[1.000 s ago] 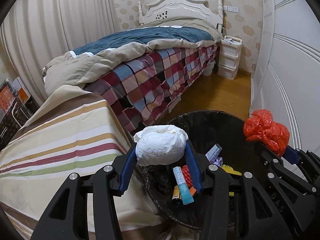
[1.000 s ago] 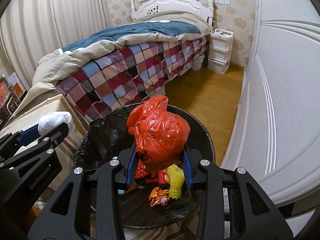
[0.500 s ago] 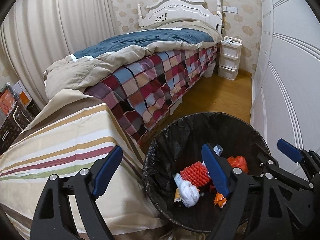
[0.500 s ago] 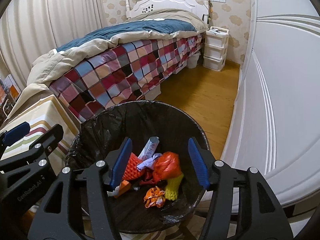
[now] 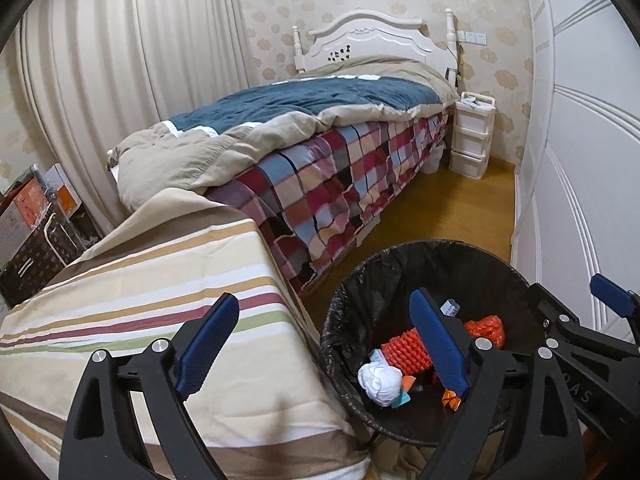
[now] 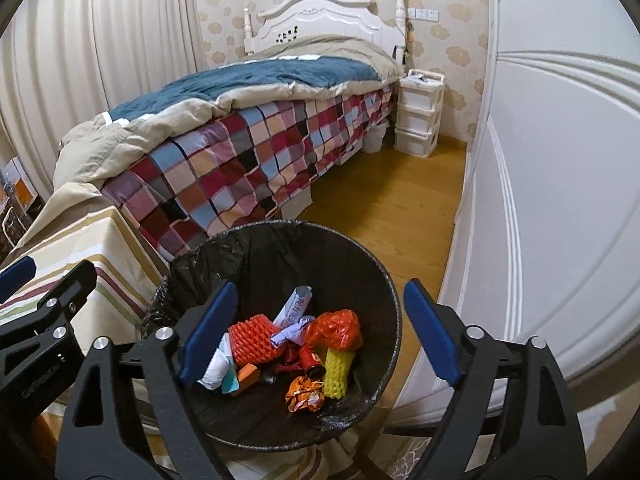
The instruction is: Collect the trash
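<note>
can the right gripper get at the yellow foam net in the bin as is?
Probably yes. The right gripper is open above the trash bin, and the yellow foam net lies on top of the pile, nothing over it.

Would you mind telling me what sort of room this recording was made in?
Almost certainly a home bedroom: a bed with a white headboard and quilt, a small drawer unit beside it, and a lined trash bin on the wooden floor.

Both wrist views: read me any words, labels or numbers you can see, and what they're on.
"DAS": end of a word on the right gripper body, left wrist view.
Left gripper body: embossed lettering, too faint to read.
Paper tube in the trash bin: print, too blurred.
</note>
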Demonstrator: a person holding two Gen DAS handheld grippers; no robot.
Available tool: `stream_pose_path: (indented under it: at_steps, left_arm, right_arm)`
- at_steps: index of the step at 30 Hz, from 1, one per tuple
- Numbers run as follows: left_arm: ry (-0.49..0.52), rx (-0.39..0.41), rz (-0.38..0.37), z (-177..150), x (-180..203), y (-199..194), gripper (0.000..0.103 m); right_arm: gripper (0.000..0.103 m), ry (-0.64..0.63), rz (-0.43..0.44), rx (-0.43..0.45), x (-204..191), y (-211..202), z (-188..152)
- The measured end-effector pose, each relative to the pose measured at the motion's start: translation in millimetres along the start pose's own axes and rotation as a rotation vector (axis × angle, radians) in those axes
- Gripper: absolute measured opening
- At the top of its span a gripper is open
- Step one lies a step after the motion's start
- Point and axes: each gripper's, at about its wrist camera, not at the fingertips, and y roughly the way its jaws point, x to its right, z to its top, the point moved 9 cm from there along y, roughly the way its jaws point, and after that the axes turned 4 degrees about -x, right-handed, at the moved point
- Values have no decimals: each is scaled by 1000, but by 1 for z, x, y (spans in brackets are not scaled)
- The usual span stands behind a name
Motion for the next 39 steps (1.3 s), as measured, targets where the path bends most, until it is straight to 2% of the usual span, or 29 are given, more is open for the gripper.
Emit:
stream_pose_path:
  at_steps: [6, 12, 39]
  left_arm:
    - [-31, 29, 2, 0, -15, -22, 89]
    - [-57, 56, 7, -6, -31, -46, 91]
    - [-151, 99, 77, -63, -93, -137, 92]
  right_arm:
    - [96, -26, -22, 43, -7, -23, 3]
    - [98, -31, -5, 77, -18, -48, -2]
    - [98, -97, 99, 164, -67, -163, -50]
